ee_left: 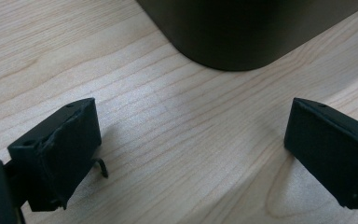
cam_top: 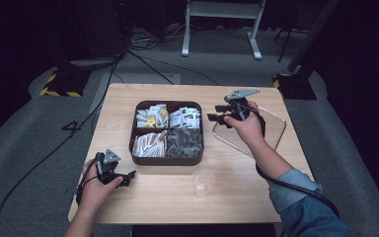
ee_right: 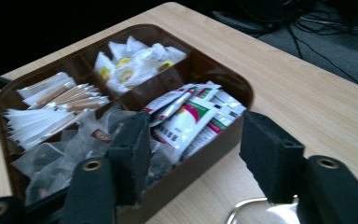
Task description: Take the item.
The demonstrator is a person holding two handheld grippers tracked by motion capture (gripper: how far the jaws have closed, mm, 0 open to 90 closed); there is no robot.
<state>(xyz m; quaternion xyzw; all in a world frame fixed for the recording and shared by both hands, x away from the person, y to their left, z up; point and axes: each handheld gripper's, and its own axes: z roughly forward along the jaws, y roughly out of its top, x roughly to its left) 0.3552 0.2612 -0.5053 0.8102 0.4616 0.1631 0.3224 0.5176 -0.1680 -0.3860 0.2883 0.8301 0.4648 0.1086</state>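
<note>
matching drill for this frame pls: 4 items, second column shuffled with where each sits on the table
Items:
1. brown tray
2. clear cup
3. left tongs
4. right tongs

Places:
A. near edge, in front of the tray's right corner
B. near-left part of the table, beside the tray's near-left corner
C. middle of the table, four compartments of packets
D. over the tray's far-right side, open, nothing between them

Pairs: 1-C, 2-A, 3-B, 4-D
</note>
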